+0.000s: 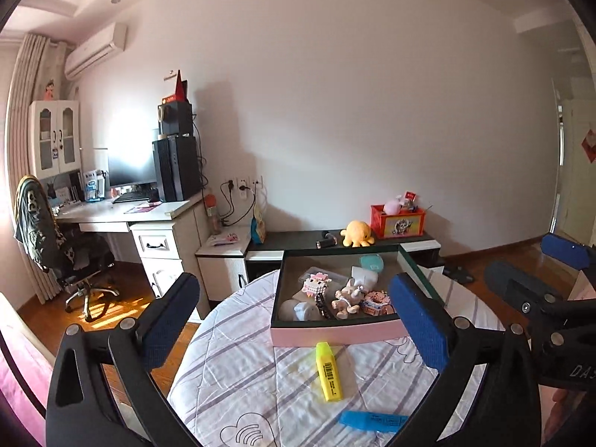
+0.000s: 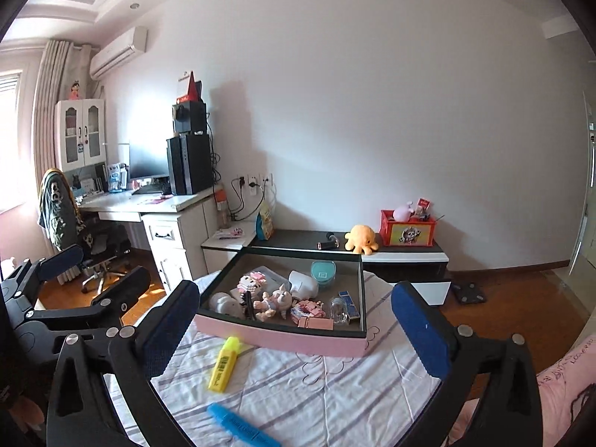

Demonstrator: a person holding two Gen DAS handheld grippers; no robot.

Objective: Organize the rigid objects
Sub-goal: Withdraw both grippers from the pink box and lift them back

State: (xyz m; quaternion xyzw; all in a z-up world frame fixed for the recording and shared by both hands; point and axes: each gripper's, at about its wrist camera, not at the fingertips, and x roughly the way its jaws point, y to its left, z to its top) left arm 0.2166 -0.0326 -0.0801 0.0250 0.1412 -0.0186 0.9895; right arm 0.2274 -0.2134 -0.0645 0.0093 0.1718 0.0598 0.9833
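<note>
Left hand-held gripper (image 1: 298, 320): blue-padded fingers spread wide, nothing between them. Hangs above a round surface under a striped quilt (image 1: 238, 350); whether counter or bed underneath, cannot tell.

Right hand-held gripper (image 2: 296, 329): fingers likewise spread wide, holding nothing. It shows in the left wrist view at 3 o'clock; the left one shows in the right wrist view at 9 o'clock.

Pink-sided box (image 2: 283, 339), dark rim, sits on the quilt ahead of both grippers, about 12 o'clock from the left one. Inside: pink-and-white block figure (image 2: 250, 284), pig-like doll (image 2: 275, 300), white rounded object (image 2: 303, 283), teal round case (image 2: 323, 271), small clear bottle (image 2: 337, 307), further small pink block pieces. Contents lie jumbled, touching one another.

Yellow highlighter (image 1: 328, 371) lies flat on the quilt just outside the box's near wall, cap end toward the box, barcode label up. Blue highlighter (image 1: 372, 418) lies flat nearer the camera, at 5 o'clock from the yellow one in the left wrist view, apart from it.

Beyond the quilt: low dark cabinet (image 2: 298, 237) against the wall carrying a yellow plush octopus (image 2: 360, 238) and a red crate (image 2: 406, 228). Desk with monitor and computer tower at 10 o'clock.
</note>
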